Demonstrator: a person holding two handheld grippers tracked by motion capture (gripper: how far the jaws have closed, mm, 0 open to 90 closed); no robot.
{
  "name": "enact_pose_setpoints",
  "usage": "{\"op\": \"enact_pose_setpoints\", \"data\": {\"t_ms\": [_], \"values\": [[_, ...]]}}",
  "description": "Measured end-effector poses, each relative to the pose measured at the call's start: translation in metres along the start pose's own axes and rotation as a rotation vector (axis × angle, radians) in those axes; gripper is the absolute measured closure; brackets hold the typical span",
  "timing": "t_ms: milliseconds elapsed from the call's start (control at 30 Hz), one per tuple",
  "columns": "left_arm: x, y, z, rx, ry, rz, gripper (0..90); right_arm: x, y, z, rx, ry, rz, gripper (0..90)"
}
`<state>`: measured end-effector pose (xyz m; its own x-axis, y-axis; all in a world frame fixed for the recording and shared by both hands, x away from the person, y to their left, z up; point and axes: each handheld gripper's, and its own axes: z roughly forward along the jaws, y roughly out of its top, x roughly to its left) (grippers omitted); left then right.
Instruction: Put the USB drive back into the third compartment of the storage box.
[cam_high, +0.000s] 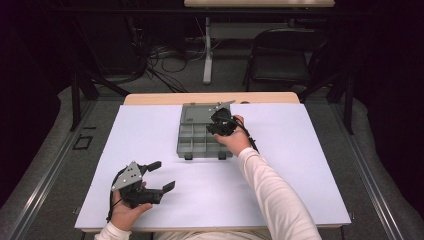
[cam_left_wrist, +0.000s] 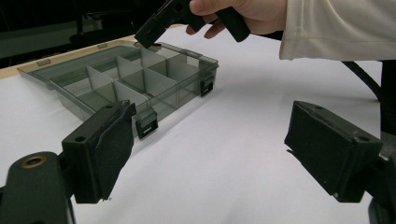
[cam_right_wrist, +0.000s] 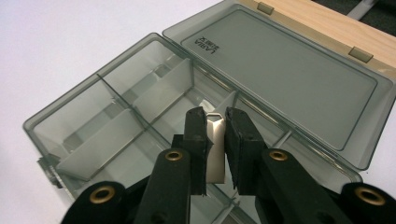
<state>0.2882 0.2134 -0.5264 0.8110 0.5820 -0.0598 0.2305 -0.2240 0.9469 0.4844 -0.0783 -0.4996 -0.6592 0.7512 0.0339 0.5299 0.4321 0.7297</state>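
- Thin pale translucent plastic divider plate (cam_right_wrist: 215, 149): lower centre of the right gripper view, standing upright on edge between the jaws, above the compartments of the box.
- Right gripper (cam_right_wrist: 215, 122): jaws nearly together, clamped on the divider plate; in the high view it sits at centre frame (cam_high: 220, 123) over the right part of the box.
- Smoke-grey transparent plastic compartment box (cam_high: 186, 148): centre of the high view, on the white table sheet (cam_high: 300, 165); its hinged lid (cam_right_wrist: 289, 70) lies open flat toward the upper right of the right gripper view. Fixed partitions already split the tray into cells.
- Left gripper (cam_high: 161, 176): lower left of the high view, jaws spread wide and empty, apart from the box.
- Risk, as judged: the plate may miss its wall slots and jam or tilt if lowered askew; the unsteadied box could slide under the push.
- Writing: small embossed lettering on the lid, seen upside down, too small to read with certainty.
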Motion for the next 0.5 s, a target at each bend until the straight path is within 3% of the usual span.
{"op": "enact_pose_setpoints", "data": {"t_ms": [500], "values": [[0.002, -0.001, 0.0, 0.002, -0.019, -0.004, 15.0, -0.013, -0.006, 0.013, 0.022, -0.023, 0.032, 79.1]]}}
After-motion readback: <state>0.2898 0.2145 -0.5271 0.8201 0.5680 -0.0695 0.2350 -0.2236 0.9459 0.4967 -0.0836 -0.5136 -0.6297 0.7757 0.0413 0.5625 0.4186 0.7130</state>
